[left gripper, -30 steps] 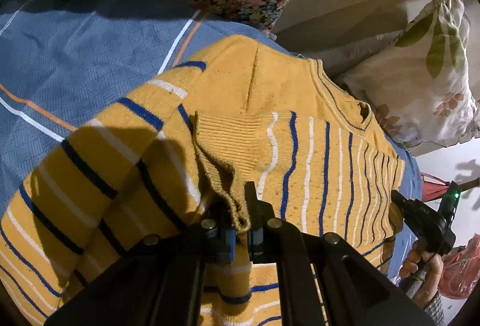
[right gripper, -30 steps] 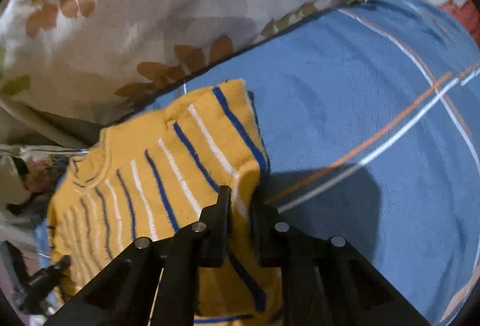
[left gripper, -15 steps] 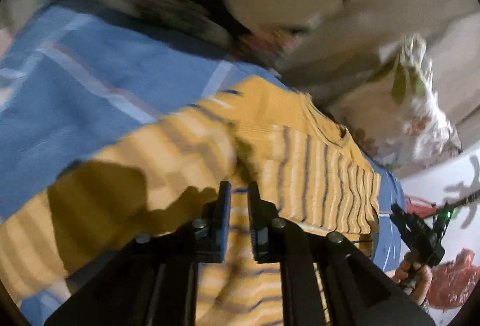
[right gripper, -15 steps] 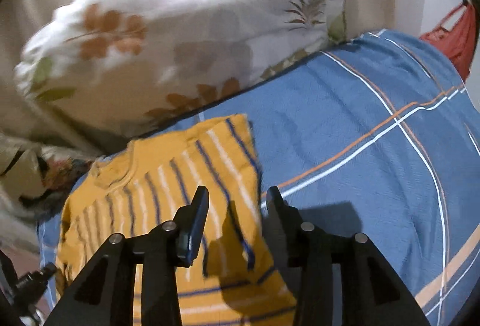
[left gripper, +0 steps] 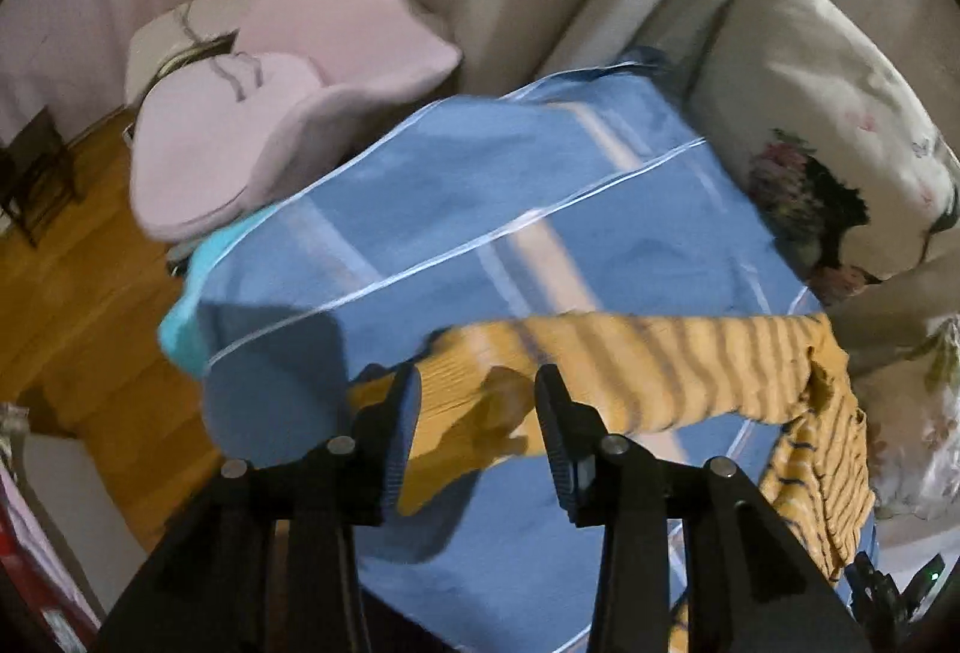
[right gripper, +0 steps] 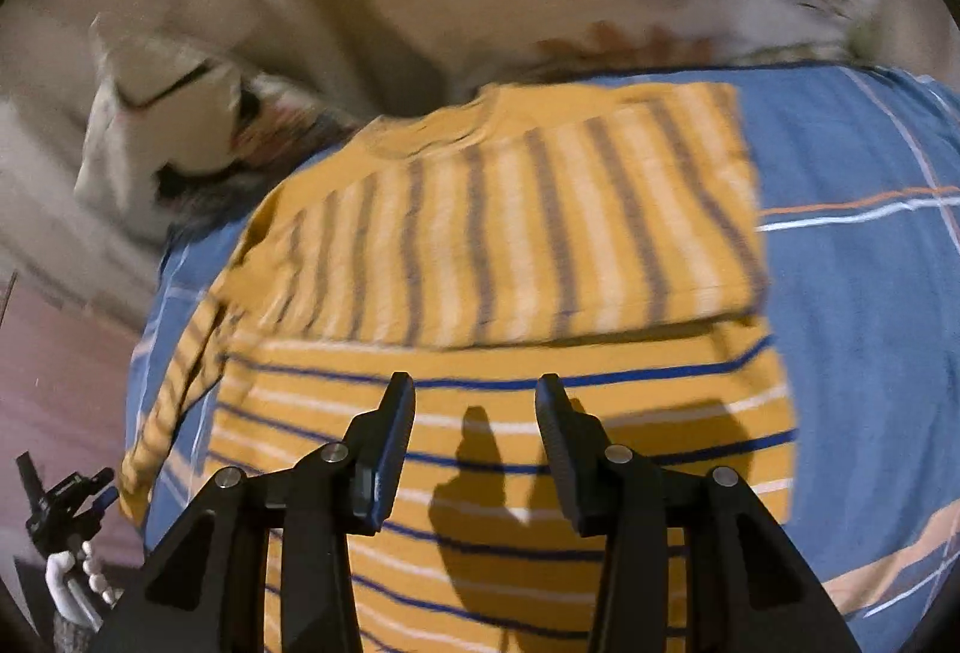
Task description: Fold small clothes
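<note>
Both hand-held grippers, left [left gripper: 477, 392] and right [right gripper: 474, 401], now wide apart, empty; sleeve [left gripper: 660, 365] only in left view.

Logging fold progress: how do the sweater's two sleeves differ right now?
One sleeve lies folded flat across the sweater chest; the other sleeve stretches out sideways over the blue bedsheet. The folded sleeve sits beyond the right tool; the stretched sleeve's cuff sits between the left tool fingers. Both tools are open.

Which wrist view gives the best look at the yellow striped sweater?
The right wrist view: the sweater fills the frame, collar and folded body visible on the blue bedspread. The left wrist view shows only a blurred sleeve stretched across.
</note>
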`<state>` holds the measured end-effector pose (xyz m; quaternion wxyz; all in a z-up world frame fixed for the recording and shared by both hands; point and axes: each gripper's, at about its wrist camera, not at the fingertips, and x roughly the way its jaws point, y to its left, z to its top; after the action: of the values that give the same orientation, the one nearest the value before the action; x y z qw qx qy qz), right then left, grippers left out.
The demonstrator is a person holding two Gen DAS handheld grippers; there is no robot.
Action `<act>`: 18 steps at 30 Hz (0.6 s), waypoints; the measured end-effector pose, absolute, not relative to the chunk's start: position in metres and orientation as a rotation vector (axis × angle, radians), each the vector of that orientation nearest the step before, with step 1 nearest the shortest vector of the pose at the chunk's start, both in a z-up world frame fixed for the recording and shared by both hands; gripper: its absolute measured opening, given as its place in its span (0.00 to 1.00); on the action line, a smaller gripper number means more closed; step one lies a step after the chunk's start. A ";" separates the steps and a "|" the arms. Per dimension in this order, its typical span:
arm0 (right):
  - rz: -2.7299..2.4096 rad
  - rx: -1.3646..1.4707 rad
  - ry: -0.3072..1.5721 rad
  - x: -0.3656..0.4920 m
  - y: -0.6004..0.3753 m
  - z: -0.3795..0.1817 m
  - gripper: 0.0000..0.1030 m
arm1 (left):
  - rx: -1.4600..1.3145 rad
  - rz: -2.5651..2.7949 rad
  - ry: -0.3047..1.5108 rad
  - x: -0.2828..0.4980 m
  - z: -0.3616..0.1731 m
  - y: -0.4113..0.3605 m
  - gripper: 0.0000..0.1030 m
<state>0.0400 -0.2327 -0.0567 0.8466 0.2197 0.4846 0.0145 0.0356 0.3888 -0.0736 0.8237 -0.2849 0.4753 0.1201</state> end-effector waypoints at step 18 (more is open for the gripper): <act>0.167 0.275 1.141 0.097 -0.101 -0.062 0.44 | 0.002 -0.006 1.097 0.066 -0.101 0.331 0.27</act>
<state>0.0967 -0.1010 -0.0620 0.8293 0.1294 0.5378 0.0788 0.0660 0.3312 -0.1005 0.8532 0.0011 0.5216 -0.0030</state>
